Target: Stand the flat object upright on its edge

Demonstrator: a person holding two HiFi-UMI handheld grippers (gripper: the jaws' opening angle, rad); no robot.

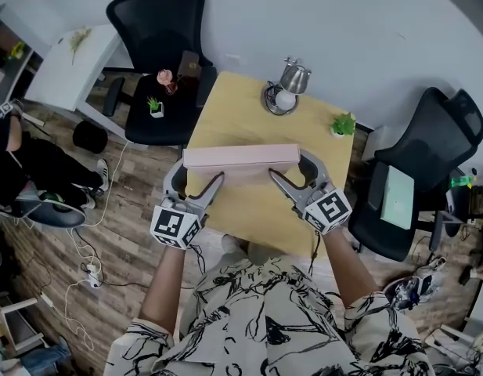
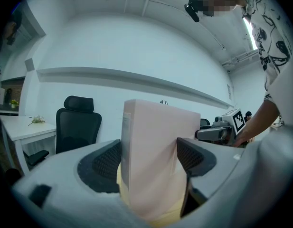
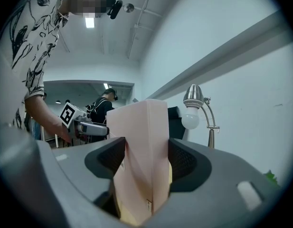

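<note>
A flat pink box (image 1: 241,157) stands upright on its long edge on the wooden table (image 1: 249,104). My left gripper (image 1: 198,175) straddles its left end, one jaw behind the box and one in front. My right gripper (image 1: 290,168) straddles the right end the same way. In the left gripper view the box (image 2: 155,151) fills the gap and both ribbed pads (image 2: 106,161) lie against it. The right gripper view shows the box (image 3: 144,141) pinched between the two pads (image 3: 180,159). Each gripper is shut on the box.
A silver desk lamp (image 1: 288,84) and a small green plant (image 1: 343,124) stand at the table's far edge. One black office chair (image 1: 159,30) holding small pots sits at the far left, another chair (image 1: 425,163) at the right. Cables lie on the wood floor (image 1: 92,272).
</note>
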